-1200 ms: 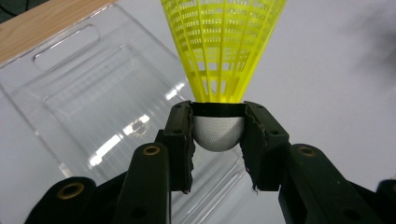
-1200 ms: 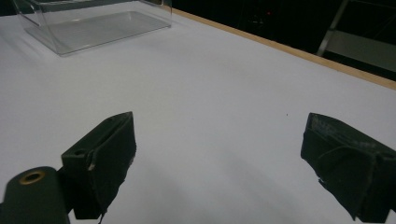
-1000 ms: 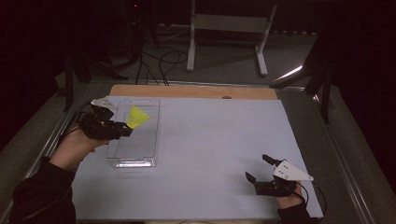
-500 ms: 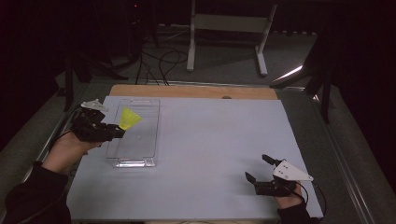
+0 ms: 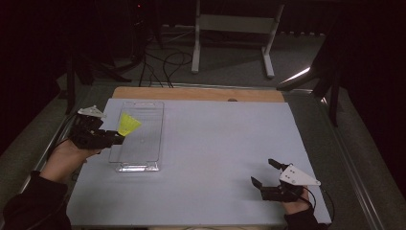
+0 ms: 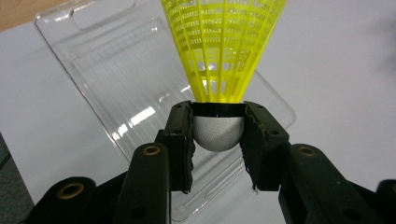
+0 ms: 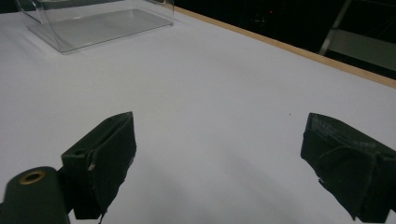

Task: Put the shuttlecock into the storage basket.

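High view is showing the table point(image 5: 206, 158), covered in a pale sheet with a wooden strip along its 12 o'clock edge, taking up most of the scene. Beyond it, at 12 o'clock, a white metal stand point(image 5: 234, 28) is standing on the grey floor with dark cables point(image 5: 163, 62) lying beside it.

A clear plastic tray point(image 5: 143, 139) is lying flat on the table toward 10 o'clock, its long side running from 12 to 6 o'clock. In the left gripper view the tray point(image 6: 107, 84) is showing a ribbed bottom and a handle slot at its far end.

The left claw point(image 5: 118, 138) is sitting at the tray's 9 o'clock edge, held by a hand point(image 5: 64, 158) coming in from 7 o'clock. It is pinching a yellow shuttlecock point(image 5: 128, 124), which is hanging over the tray's left side with its skirt pointing toward 1 o'clock. In the left gripper view, the left claw point(image 6: 218, 140) is pressing both jaws against the shuttlecock's white rounded cork, and the yellow mesh skirt point(image 6: 224, 46) is fanning up toward 12 o'clock above the tray.

The right claw point(image 5: 264, 173) is resting at 5 o'clock, well apart from the tray, its jaws spread wide. In the right gripper view the right claw point(image 7: 219, 154) is gaping over bare table, with the tray point(image 7: 93, 23) sitting at 11 o'clock.
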`<state>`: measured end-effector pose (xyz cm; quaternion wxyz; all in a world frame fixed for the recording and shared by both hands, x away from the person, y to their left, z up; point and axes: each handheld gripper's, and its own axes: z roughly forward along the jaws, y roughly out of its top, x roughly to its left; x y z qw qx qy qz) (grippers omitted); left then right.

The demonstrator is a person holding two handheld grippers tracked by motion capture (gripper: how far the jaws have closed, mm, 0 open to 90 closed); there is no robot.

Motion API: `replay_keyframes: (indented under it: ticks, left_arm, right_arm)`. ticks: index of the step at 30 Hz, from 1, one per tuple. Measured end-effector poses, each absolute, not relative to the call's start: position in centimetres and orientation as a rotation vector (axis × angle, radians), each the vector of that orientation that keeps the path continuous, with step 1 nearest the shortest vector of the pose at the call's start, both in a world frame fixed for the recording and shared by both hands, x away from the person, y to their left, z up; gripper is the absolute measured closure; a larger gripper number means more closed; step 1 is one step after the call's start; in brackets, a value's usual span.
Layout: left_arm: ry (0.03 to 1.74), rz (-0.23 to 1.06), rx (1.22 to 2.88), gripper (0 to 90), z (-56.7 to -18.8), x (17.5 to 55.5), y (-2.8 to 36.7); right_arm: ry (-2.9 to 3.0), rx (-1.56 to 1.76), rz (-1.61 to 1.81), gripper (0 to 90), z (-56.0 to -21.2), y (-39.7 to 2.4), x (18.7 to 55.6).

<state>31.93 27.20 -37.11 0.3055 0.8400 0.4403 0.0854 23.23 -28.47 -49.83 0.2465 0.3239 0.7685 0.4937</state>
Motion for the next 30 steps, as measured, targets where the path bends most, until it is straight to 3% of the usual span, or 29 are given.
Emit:
replay_keyframes:
  ticks: [30]
  left_arm:
    - [1.206,0.154,2.213,65.7,-41.7,31.8,28.1]
  right_arm:
    - [2.106,0.874,1.337,10.1,-49.9,-28.4,23.3]
